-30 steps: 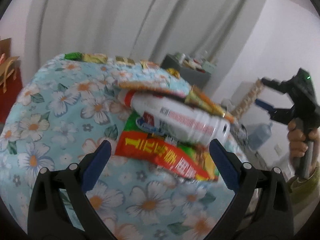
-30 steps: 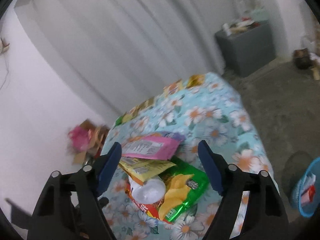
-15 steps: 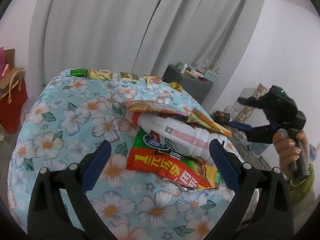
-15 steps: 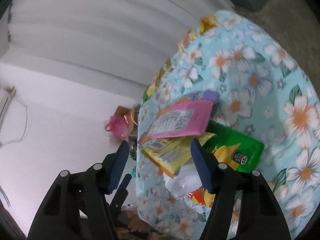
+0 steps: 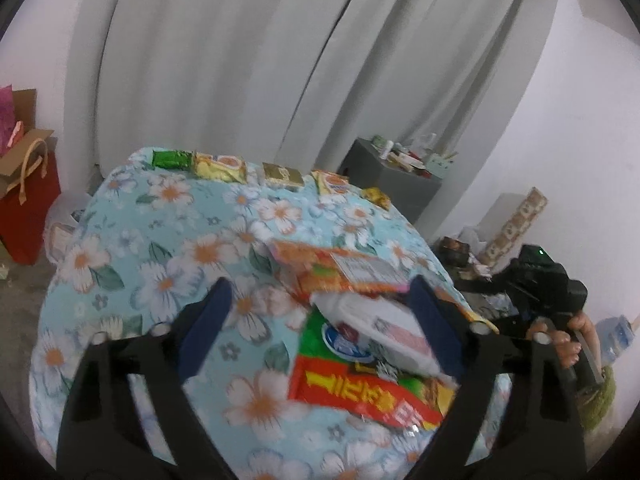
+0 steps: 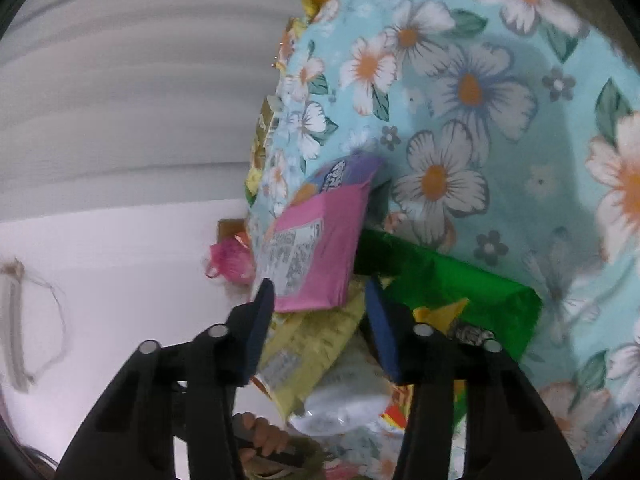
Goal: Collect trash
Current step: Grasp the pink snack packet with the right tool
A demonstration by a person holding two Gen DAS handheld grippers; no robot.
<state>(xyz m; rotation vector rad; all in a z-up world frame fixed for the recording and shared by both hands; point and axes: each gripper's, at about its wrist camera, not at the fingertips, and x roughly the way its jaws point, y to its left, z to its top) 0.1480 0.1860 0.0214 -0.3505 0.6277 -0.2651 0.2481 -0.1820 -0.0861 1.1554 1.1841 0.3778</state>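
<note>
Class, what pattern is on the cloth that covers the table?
The tablecloth is light blue with white, orange-centred flowers and green leaves; the left wrist view shows it best.

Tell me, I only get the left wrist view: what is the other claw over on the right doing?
Observer: The right claw is closing, with a yellow packet between its jaws, not yet pinched.
Operator: Is anything else in there?
Observer: A pink packet lies on top, and its corner also sits between the tips.
Operator: And beyond that?
Observer: A purple packet peeks out from under the pink one.
</note>
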